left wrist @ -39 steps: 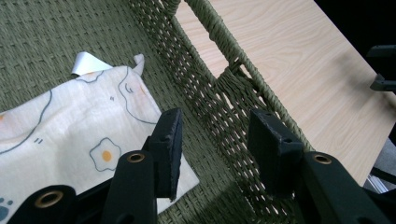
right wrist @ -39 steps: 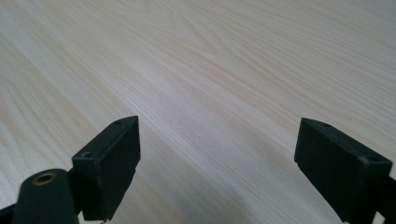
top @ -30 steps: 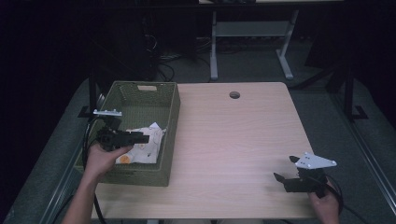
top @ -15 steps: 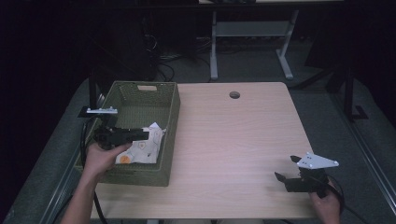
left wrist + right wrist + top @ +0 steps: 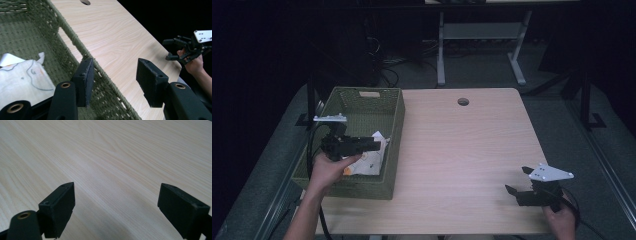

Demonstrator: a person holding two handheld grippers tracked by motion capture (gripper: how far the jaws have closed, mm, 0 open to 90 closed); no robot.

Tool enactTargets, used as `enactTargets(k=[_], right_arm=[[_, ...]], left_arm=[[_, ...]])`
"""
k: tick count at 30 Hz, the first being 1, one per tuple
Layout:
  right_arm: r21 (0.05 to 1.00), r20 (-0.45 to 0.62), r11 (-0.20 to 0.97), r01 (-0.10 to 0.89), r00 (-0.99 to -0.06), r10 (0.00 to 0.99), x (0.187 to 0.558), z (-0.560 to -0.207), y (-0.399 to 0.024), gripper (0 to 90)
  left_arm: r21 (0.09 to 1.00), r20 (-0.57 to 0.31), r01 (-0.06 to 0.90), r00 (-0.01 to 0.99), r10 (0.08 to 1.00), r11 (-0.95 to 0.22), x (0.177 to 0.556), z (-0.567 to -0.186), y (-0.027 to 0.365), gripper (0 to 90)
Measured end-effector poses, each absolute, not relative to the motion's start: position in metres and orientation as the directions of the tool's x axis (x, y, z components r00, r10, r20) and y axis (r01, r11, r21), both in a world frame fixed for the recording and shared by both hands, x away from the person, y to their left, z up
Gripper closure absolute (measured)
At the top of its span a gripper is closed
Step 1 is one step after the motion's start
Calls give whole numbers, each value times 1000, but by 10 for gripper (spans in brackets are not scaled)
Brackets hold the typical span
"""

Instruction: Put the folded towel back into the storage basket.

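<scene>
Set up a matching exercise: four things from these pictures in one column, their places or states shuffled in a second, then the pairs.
1. woven basket
2. white cloth
3. left gripper
4. right gripper

A. lying inside the basket
B. open, over bare wood at the table's near right corner
C. on the table's left side
D. open, above the basket's right wall

Pairs: 1-C, 2-A, 3-D, 4-B
</scene>
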State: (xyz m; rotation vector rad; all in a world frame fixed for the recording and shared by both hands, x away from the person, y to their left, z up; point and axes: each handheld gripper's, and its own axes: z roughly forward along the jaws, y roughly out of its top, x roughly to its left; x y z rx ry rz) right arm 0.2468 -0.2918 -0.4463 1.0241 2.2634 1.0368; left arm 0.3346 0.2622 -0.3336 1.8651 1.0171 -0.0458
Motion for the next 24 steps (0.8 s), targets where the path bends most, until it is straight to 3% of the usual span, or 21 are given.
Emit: enactTargets(k=[24], right_arm=[[791,-84,438,427,-633,770,244,-443,-292,138]], left_arm=[[755,-408,613,717,565,-233,334,-334,202,465]])
